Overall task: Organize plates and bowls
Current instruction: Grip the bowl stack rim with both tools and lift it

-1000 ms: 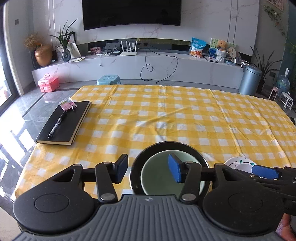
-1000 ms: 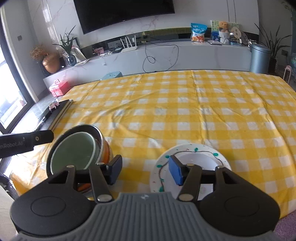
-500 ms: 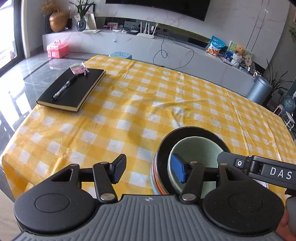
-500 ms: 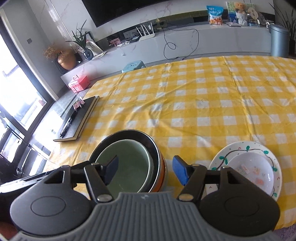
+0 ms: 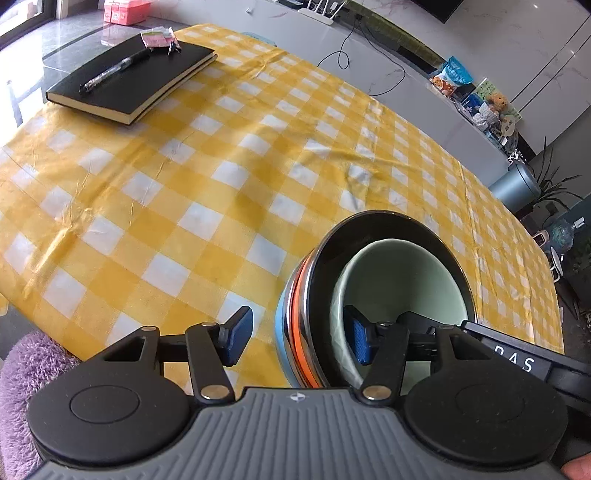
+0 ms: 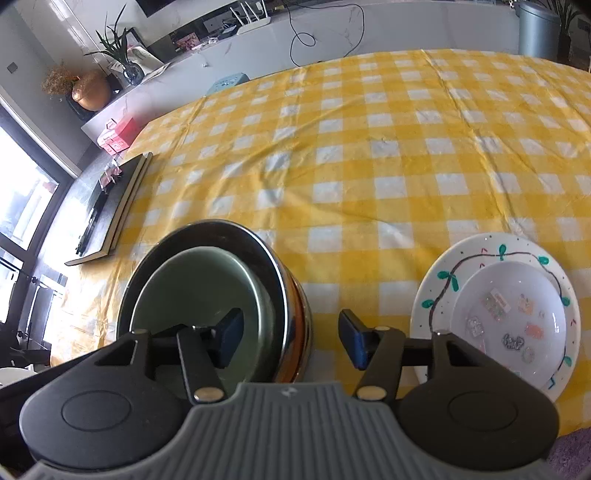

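A stack of bowls (image 5: pixel 295 325) stands near the table's front edge: blue and orange outside, then a dark steel one, with a pale green bowl (image 5: pixel 399 273) innermost. My left gripper (image 5: pixel 298 339) is open astride the stack's left wall, one finger outside and one inside the green bowl. My right gripper (image 6: pixel 291 339) straddles the right wall of the stack (image 6: pixel 291 295). Its jaws are closing, and the pads stand off the wall. A white plate (image 6: pixel 443 280) with a green vine pattern lies to the right, holding a small white dish (image 6: pixel 517 317).
A black notebook (image 5: pixel 147 81) with a pen (image 5: pixel 114 72) lies at the table's far left corner. The yellow checked cloth (image 5: pixel 221 166) covers the table. Something purple and fuzzy (image 5: pixel 22 369) sits below the near edge. A grey bin (image 6: pixel 537 26) stands beyond the table.
Both grippers sank toward the bowl stack and tilted further down. The right one swung left from over the white plate to the stack's right wall. The left one rolled and now straddles the left wall.
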